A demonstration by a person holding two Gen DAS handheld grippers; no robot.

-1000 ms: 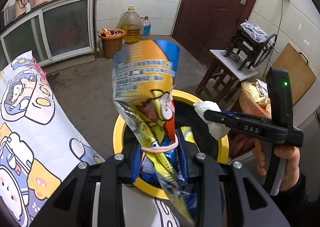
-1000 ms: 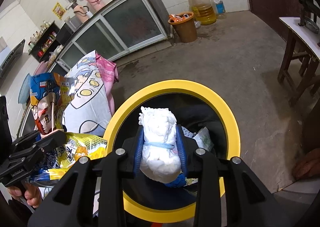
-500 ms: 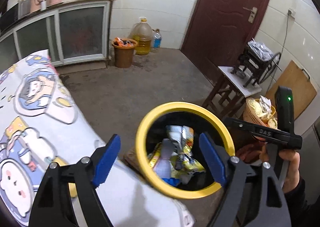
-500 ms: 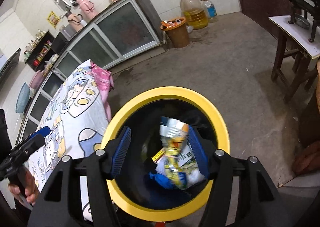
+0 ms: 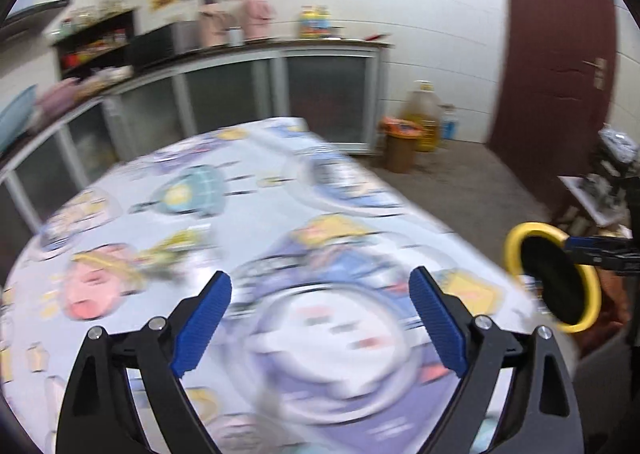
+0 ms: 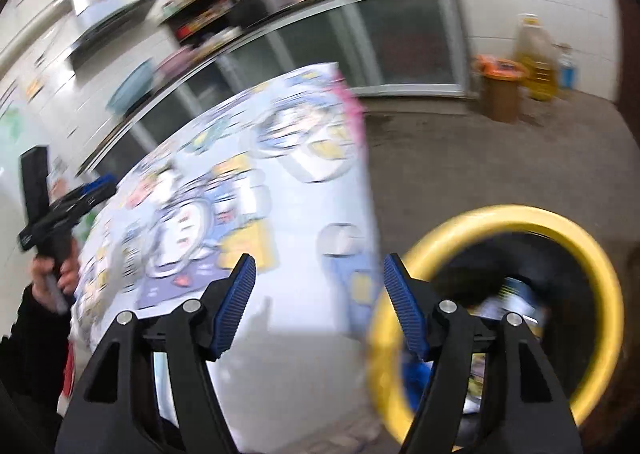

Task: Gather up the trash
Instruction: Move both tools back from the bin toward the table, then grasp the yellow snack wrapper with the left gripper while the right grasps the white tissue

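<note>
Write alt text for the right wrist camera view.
The right gripper, jaws opening and empty, points at a table with a cartoon-print tablecloth. A yellow-rimmed bin holding wrappers stands on the floor beside it; the left gripper shows at far left.

The left gripper point(image 5: 320, 312) is pointing forward and downward, and its jaws are opening wide with nothing between the blue pads point(image 5: 202, 324). The right gripper point(image 6: 319, 304) is also tilting downward; its jaws are opening too, and nothing is sitting between them. In the right wrist view, the person's left hand point(image 6: 54, 272), in a dark sleeve point(image 6: 28, 338), is gripping the handle of the left gripper at the far left.
</note>
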